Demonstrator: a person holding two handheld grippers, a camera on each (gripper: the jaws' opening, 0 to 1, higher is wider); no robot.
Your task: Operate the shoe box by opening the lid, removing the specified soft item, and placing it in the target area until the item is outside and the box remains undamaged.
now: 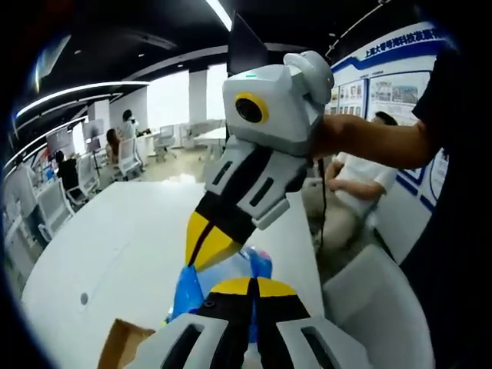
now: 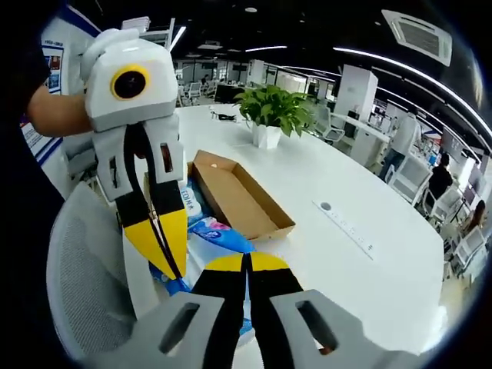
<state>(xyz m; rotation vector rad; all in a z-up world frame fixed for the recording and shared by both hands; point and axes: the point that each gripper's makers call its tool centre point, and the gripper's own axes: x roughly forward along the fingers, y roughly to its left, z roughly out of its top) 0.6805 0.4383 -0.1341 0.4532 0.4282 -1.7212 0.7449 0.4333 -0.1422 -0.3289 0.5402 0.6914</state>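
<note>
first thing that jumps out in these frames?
Both grippers, left gripper and right gripper, meet jaws-closed on a blue plastic-wrapped soft pack lifted over the white table. Behind it the cardboard shoe box lies open, with a potted plant farther back.

The brown cardboard shoe box lies open on the white worktop; a blue soft packet rests just beside it.

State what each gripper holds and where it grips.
Both hold the blue and white soft package: the left gripper and the right gripper are shut on its edge, near each other, above the white table.
</note>
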